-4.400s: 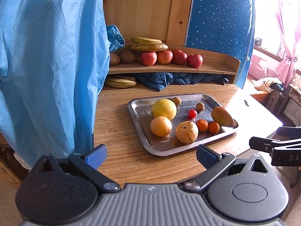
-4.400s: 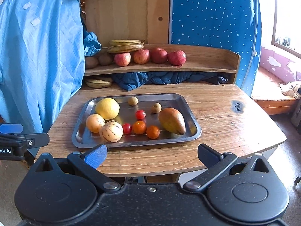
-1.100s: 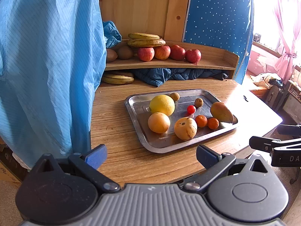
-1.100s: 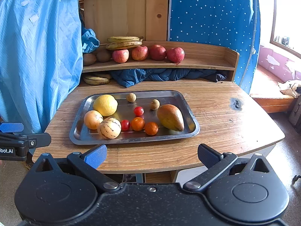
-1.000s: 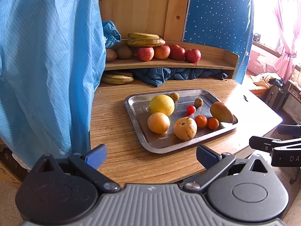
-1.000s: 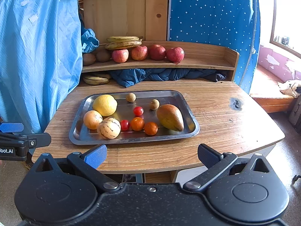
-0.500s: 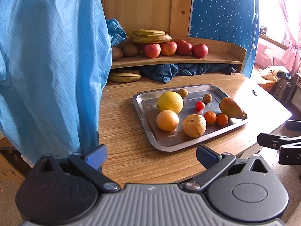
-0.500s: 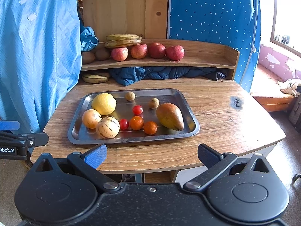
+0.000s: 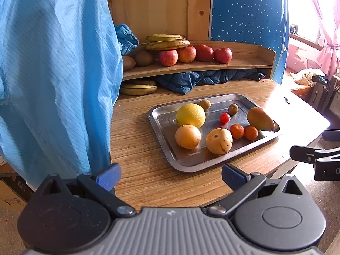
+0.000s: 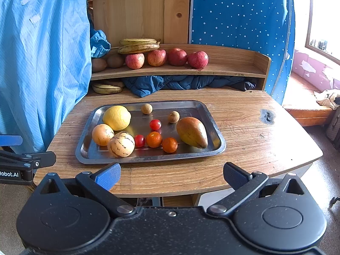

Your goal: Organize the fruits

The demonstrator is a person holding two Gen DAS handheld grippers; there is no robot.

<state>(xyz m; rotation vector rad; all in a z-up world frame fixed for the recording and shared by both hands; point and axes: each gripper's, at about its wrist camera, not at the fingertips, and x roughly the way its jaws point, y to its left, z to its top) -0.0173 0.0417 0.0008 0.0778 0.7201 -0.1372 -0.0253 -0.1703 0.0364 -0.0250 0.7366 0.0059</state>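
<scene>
- Right now both grippers hang short of the near edge of the wooden table (image 10: 244,131), clear of everything on it.
- Left gripper (image 9: 171,173): fingers spread wide, nothing between them.
- Right gripper (image 10: 172,173): also wide open and empty.
- On the table sits a metal tray (image 10: 214,123) holding the loose fruit.
- At the tray's left end a lemon (image 10: 116,117), an orange (image 10: 102,134) and a striped melon (image 10: 121,144) lie close together.
- Toward its right end lies a pear (image 10: 192,132), tilted on its side.
- Between them are two cherry tomatoes (image 10: 155,124), two small tangerines (image 10: 154,139) and two little brown round fruits (image 10: 146,108).
- Behind the tray, a shelf (image 10: 229,68) carries four apples (image 10: 177,56), bananas (image 10: 138,45) and kiwis (image 10: 115,60).
- More bananas lie under the shelf, beside a dark blue cloth (image 10: 170,85).
</scene>
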